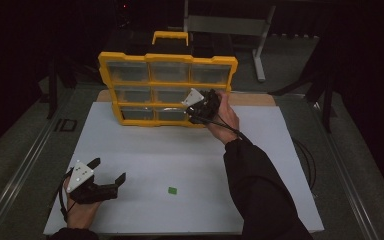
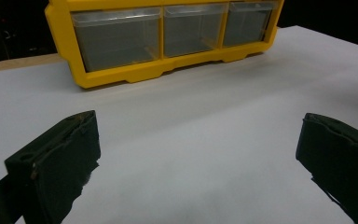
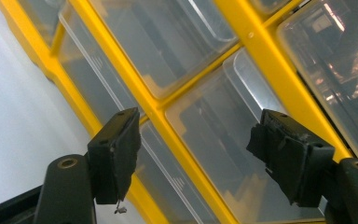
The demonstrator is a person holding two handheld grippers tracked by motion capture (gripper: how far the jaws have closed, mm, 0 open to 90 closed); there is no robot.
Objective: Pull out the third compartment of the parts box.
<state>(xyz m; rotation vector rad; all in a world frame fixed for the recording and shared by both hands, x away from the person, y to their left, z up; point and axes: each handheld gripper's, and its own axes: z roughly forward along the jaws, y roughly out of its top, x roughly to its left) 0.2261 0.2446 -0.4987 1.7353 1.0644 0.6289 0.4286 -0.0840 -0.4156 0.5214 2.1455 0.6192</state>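
Observation:
A yellow organizer (image 1: pixel 167 90) with several clear drawers stands upright at the back of the white board (image 1: pixel 180 150). My right gripper (image 1: pixel 196 111) is up against its lower right drawers. In the right gripper view the jaws (image 3: pixel 193 128) stand apart in front of a clear drawer (image 3: pixel 223 140) and the yellow frame (image 3: pixel 261 60), pressing on nothing. My left gripper (image 1: pixel 110 169) rests near the board's front left corner, jaws wide apart and empty. In the left gripper view it (image 2: pixel 198 126) faces the organizer's bottom row (image 2: pixel 121 77) across bare board.
A small green square (image 1: pixel 172 190) lies on the board near the front middle. A grey metal stand (image 1: pixel 230 25) stands behind the organizer. A black cable (image 1: pixel 305 160) loops off the board's right edge. Dark floor surrounds the table.

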